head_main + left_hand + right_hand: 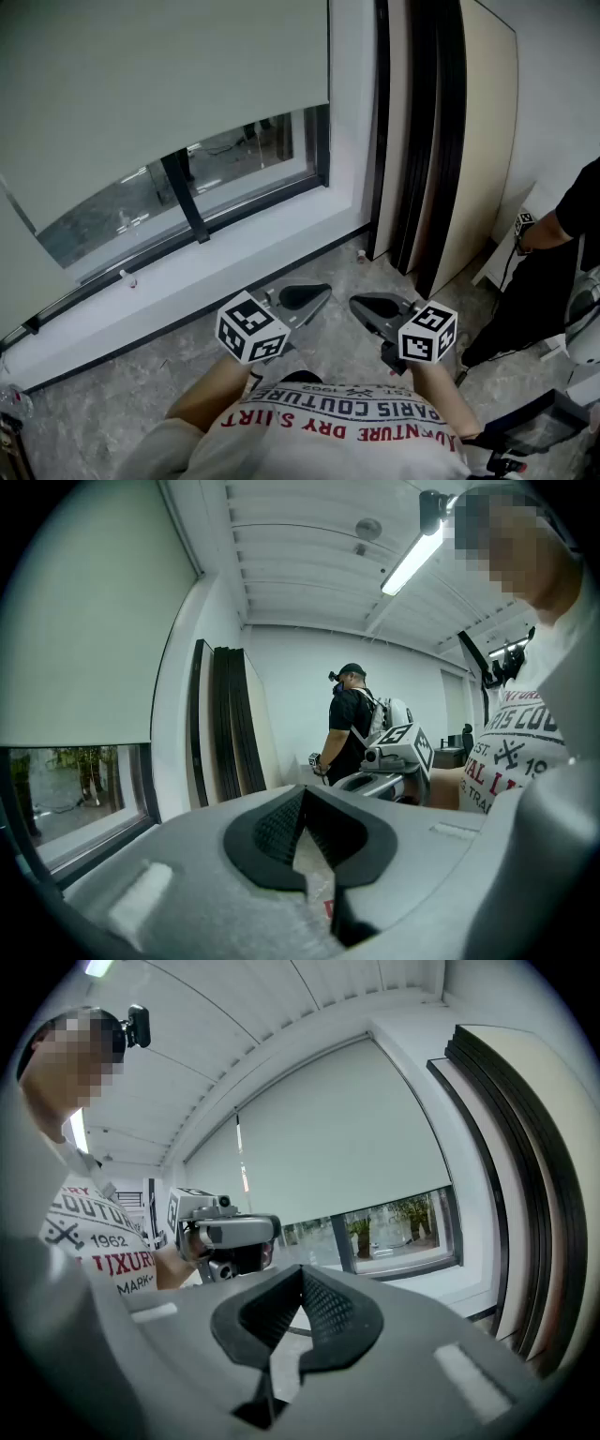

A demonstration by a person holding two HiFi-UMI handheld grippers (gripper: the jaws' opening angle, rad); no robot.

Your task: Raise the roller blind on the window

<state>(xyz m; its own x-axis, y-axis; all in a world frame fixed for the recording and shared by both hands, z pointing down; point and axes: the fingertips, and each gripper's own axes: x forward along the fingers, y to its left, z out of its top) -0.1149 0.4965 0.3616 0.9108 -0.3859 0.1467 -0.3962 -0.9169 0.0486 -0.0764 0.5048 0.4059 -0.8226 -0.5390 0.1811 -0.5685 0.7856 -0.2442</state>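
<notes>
The pale roller blind covers most of the window; below its bottom edge a strip of glass shows. Both grippers are held low in front of the person's chest, well short of the blind, tips pointing toward each other. My left gripper is shut with nothing between its jaws. My right gripper is shut and empty too. In the left gripper view the closed jaws point at the right gripper, with the blind at left. The right gripper view shows its closed jaws, the left gripper and the blind.
A white sill runs below the window. Tall dark and beige panels lean against the wall to the right. Another person in black stands at the right, beside equipment. The floor is mottled grey.
</notes>
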